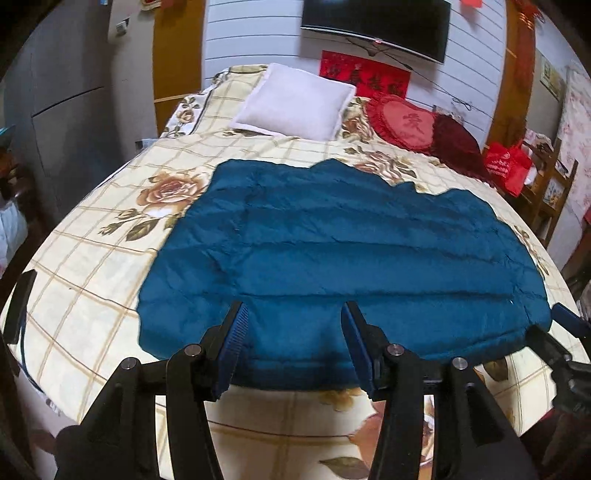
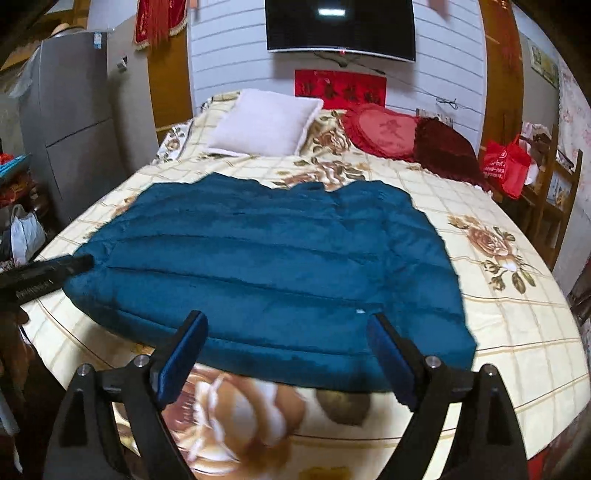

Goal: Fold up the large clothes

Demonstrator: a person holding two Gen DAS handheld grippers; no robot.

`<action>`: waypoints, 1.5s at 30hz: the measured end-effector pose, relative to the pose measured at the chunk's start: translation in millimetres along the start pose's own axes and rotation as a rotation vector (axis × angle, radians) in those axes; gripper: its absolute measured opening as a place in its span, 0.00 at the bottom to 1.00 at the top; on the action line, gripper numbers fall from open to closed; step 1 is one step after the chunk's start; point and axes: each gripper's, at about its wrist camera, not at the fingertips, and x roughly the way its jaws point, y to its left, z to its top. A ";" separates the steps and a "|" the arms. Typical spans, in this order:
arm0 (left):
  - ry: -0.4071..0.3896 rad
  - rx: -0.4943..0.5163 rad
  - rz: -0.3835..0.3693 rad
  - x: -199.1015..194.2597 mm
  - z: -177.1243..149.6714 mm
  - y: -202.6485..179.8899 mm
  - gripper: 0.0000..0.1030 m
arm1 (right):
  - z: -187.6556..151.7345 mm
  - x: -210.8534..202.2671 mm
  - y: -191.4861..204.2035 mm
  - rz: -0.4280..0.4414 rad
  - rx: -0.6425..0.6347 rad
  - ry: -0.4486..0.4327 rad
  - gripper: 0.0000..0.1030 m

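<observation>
Teal quilted jacket (image 1: pixel 332 251) lies spread flat on the bed (image 1: pixel 92 258), which is covered in a cream check sheet printed with brown roses. The garment sits mid-bed, its near hem toward the foot of the bed and its far edge toward the pillows.

Left gripper (image 1: pixel 293 314) hangs above the near hem, at 6 o'clock of the jacket; jaws spread, blue pads apart, nothing between them, no cloth touched. Right gripper (image 2: pixel 286 325) hangs likewise over the hem further along, jaws set wider, empty (the sheet under it is motion-blurred). In the left wrist view the right gripper's blue tip shows at 3 o'clock, just beside the jacket's corner; in the right wrist view the left gripper shows as a dark bar at 9 o'clock, by the opposite corner.

White pillow (image 1: pixel 295 99) at 12 o'clock of the jacket, well apart. Red heart cushion (image 1: pixel 402 122) and dark red cushion (image 1: pixel 454 142) at 1 o'clock. Television (image 1: pixel 376 26) on the wall beyond. Red bag (image 1: pixel 506 170) off the bed at 2 o'clock.
</observation>
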 end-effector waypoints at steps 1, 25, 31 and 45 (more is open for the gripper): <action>-0.004 0.006 0.005 -0.3 -0.4 -4.5 0.58 | -0.9 0.8 4.6 -0.002 0.001 -0.003 0.91; -0.027 0.053 0.053 0.8 -23.6 -24.5 0.58 | -14.1 19.4 34.7 0.023 0.012 0.019 0.95; -0.030 0.053 0.056 0.1 -23.9 -25.2 0.58 | -13.9 18.6 33.1 0.016 0.017 0.012 0.95; -0.037 0.055 0.058 -1.6 -24.4 -25.9 0.58 | -13.7 18.4 31.8 0.007 0.021 0.010 0.95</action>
